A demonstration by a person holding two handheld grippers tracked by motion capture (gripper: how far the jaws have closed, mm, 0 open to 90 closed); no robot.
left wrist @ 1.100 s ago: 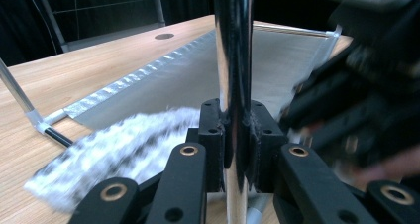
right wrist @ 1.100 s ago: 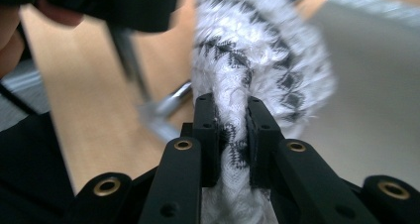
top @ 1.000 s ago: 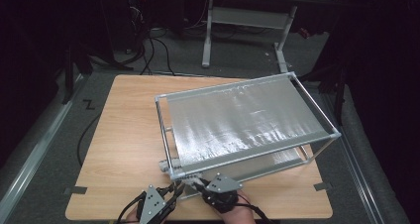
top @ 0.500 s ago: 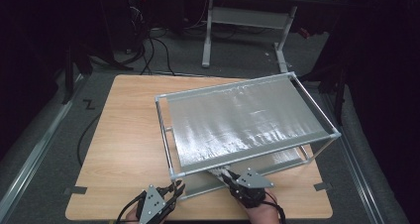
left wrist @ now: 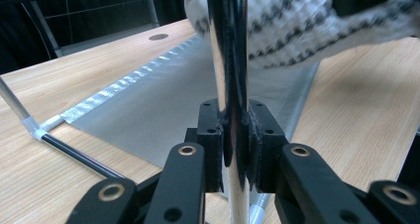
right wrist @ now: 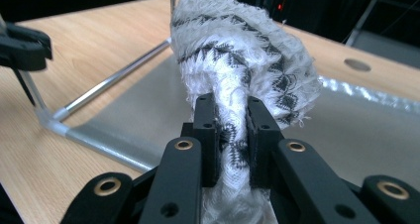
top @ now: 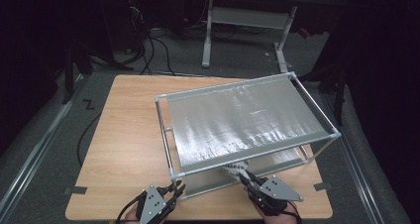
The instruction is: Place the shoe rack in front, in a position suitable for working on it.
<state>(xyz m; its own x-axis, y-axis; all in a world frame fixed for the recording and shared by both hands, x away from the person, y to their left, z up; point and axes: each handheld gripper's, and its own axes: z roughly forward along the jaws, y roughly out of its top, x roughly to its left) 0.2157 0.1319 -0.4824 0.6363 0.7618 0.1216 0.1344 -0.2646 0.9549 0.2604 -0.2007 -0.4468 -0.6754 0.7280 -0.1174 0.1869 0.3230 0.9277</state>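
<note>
Since 1 second ago the right gripper (top: 243, 176) has travelled along the near edge of the pale wooden surface (top: 124, 135), from beside the left gripper (top: 177, 188) to a spot under the near right part of the rack, while the left gripper has kept its place. Both now sit at the bottom of the high view, well apart. The right gripper's 2 black fingers (right wrist: 205, 130) are clamped on a bunched white cloth with black zigzag pattern (right wrist: 237, 60), which bulges out above them in a loose, fuzzy wad; in the high view the cloth (top: 234, 168) peeks out just below the near rail of the upper shelf. The left gripper's fingers (left wrist: 210, 144) are pressed together on an upright chrome tube (left wrist: 229, 60), the near left corner post of the metal-framed rack with 2 silvery sheet shelves (top: 237, 120). That rack stands on the surface, turned at a slant, its upper shelf filling the middle of the high view and its lower shelf (left wrist: 163, 100) lying flat on the wood. From the left gripper view the cloth (left wrist: 292, 30) hangs over the lower shelf, held at the upper right by the other gripper's dark fingers. From the right gripper view the left gripper (right wrist: 22, 48) appears at the far left, beside a thin frame post.
</note>
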